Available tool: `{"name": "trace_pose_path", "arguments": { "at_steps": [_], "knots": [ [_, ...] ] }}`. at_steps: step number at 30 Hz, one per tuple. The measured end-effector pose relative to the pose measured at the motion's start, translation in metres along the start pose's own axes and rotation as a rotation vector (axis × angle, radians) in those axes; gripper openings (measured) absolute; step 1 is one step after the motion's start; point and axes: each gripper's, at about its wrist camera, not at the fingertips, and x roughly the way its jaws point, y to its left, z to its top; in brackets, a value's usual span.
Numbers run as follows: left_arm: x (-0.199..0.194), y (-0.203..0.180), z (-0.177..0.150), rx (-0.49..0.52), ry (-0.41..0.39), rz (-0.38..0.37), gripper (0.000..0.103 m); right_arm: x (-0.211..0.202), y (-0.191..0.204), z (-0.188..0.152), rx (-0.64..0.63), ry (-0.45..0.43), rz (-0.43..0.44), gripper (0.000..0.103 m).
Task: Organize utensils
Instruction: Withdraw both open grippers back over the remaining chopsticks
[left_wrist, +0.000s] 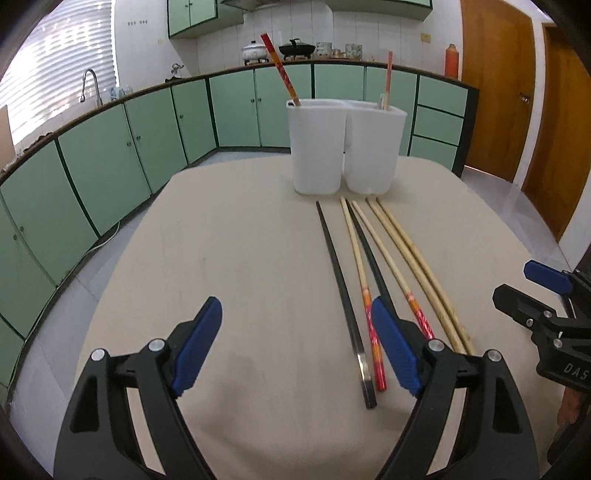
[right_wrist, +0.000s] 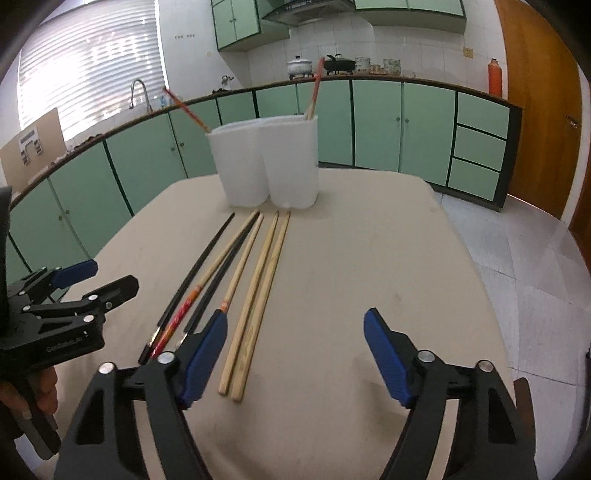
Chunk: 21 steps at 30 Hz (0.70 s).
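Observation:
Several chopsticks lie side by side on the beige table: two black ones (left_wrist: 341, 280) (right_wrist: 195, 273), two with red patterned ends (left_wrist: 364, 291) (right_wrist: 184, 306) and a plain bamboo pair (left_wrist: 417, 266) (right_wrist: 258, 291). A white two-compartment holder (left_wrist: 345, 147) (right_wrist: 269, 162) stands behind their tips, with one red-ended chopstick (left_wrist: 280, 70) (right_wrist: 186, 110) in the left compartment and one (left_wrist: 388, 79) (right_wrist: 314, 92) in the right. My left gripper (left_wrist: 295, 347) is open and empty, just left of the chopstick handles. My right gripper (right_wrist: 295, 354) is open and empty, just right of the bamboo pair.
The table (left_wrist: 229, 258) (right_wrist: 369, 258) has rounded edges dropping to a tiled floor. Green kitchen cabinets (left_wrist: 110, 155) curve behind, with pots on the counter and a wooden door (left_wrist: 495, 92) at right.

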Motion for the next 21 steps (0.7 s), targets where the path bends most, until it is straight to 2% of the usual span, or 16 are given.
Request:
{"name": "trace_pose_path", "arguments": {
  "at_steps": [7, 21],
  "knots": [
    [-0.003, -0.004, -0.016, -0.019, 0.027, -0.014, 0.080, -0.006, 0.004, -0.016, 0.031, 0.032, 0.008, 0.054],
    [0.004, -0.013, -0.037, -0.002, 0.080, -0.008, 0.076, -0.001, 0.020, -0.041, 0.003, 0.100, 0.032, 0.039]
  ]
}}
